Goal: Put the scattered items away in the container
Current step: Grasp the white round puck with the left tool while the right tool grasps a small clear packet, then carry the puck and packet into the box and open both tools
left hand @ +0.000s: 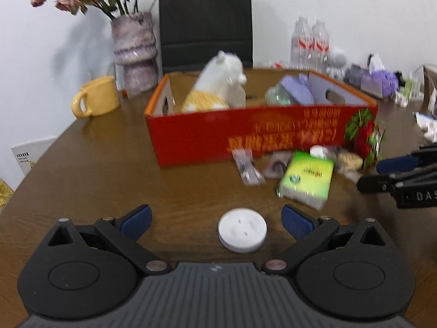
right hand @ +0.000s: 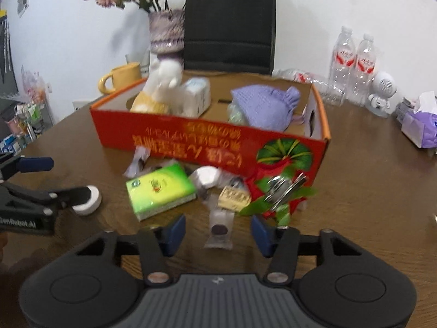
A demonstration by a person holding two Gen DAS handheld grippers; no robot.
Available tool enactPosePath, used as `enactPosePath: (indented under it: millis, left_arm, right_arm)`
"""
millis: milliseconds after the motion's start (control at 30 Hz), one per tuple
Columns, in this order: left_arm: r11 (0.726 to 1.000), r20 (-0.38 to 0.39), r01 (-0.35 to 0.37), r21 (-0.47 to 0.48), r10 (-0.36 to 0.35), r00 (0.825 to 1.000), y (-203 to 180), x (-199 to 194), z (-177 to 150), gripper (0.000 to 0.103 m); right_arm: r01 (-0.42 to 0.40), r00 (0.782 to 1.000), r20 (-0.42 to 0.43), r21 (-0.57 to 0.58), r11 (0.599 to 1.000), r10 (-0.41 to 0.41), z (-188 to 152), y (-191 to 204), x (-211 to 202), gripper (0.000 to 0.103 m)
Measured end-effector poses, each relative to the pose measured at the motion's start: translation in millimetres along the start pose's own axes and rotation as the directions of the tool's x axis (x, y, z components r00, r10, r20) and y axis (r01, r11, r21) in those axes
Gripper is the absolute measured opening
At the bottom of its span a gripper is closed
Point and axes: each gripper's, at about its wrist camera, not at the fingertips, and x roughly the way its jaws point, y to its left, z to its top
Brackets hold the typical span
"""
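the white disc is seen lying flat on the table, right between the spread jaws of the left claw, with neither pad touching it. in the right wrist view the clear packet with a dark round thing inside is framed between the right claw pads, a gap left on both sides, so nothing is pinched there either; those jaws are held partly apart. just beyond the packet, a loose pile is spotted against the box's red front wall: the green pack, a small white jar, a tan tag, a red-and-green bunch and another wrapper. inside the box a white toy, a lilac pouch and a pale carton are already stowed. so the job is judged roughly part done, with about seven pieces left outside.
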Motion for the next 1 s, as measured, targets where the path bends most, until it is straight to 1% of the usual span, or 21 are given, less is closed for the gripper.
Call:
enactPosePath:
  millis: [33, 133, 167, 233, 267, 300, 333, 400, 500, 567, 667, 767, 867, 1000]
  left_arm:
    - [1.000, -0.008, 0.001, 0.002, -0.001, 1.000, -2, 3, -2, 0.103]
    - [1.000, -0.038, 0.009, -0.005, -0.009, 0.999, -4, 10, -3, 0.098]
    - [1.000, -0.052, 0.016, -0.010, -0.017, 0.999, -4, 12, -4, 0.095]
    - [0.999, -0.051, 0.043, -0.027, -0.044, 0.998, -2, 13, -5, 0.089]
    - [0.998, -0.046, 0.049, -0.027, -0.050, 0.998, -2, 12, -5, 0.079]
    - [0.998, -0.041, 0.050, -0.023, -0.051, 0.998, -2, 10, -4, 0.067]
    - [0.998, -0.040, 0.057, -0.023, -0.058, 0.998, -2, 9, -4, 0.061]
    - [0.998, -0.038, 0.057, -0.029, -0.058, 0.998, -2, 7, -3, 0.040]
    - [0.995, -0.029, 0.066, -0.069, -0.069, 0.997, 3, 2, -3, 0.040]
    - [0.996, -0.011, 0.059, -0.072, -0.060, 0.998, 5, -5, -3, 0.040]
    - [0.995, 0.036, 0.063, -0.076, -0.060, 0.998, 7, -20, 2, 0.040]
    - [0.995, 0.099, 0.069, -0.074, -0.062, 0.993, 8, -37, 16, 0.040]
    - [0.995, 0.179, 0.077, -0.067, -0.064, 0.982, 10, -50, 42, 0.040]
    - [0.995, 0.286, 0.079, -0.054, -0.060, 0.956, 6, -60, 79, 0.040]
  right_arm:
    - [0.004, 1.000, -0.006, -0.002, 1.000, -0.004, -1, 1, 3, 0.042]
    - [0.019, 0.999, -0.030, 0.014, 1.000, -0.019, -2, 2, 11, 0.042]
    - [0.021, 0.999, -0.030, 0.021, 1.000, -0.020, -2, 0, 12, 0.041]
    - [0.027, 0.999, -0.026, 0.021, 0.999, -0.027, -2, 0, 12, 0.038]
    - [0.030, 0.999, -0.024, 0.019, 0.999, -0.029, -3, 0, 11, 0.034]
    - [0.030, 0.999, -0.022, 0.013, 0.999, -0.029, -3, 1, 11, 0.022]
    - [0.028, 0.999, -0.022, 0.006, 1.000, -0.028, -3, 2, 10, 0.017]
    - [0.028, 0.999, -0.025, -0.002, 1.000, -0.028, -4, 4, 8, 0.016]
    - [0.010, 1.000, -0.027, -0.002, 1.000, -0.010, -5, 4, 2, 0.015]
    - [0.007, 1.000, -0.010, -0.002, 1.000, -0.007, -6, 5, -4, 0.015]
    - [0.006, 1.000, 0.021, -0.001, 1.000, -0.006, -4, 4, -17, 0.015]
    - [-0.002, 0.997, 0.071, 0.009, 1.000, 0.001, 4, -1, -34, 0.015]
    - [0.007, 0.992, 0.128, 0.026, 1.000, -0.010, 22, -8, -46, 0.015]
    - [0.019, 0.978, 0.208, 0.061, 0.998, -0.031, 53, -20, -55, 0.015]
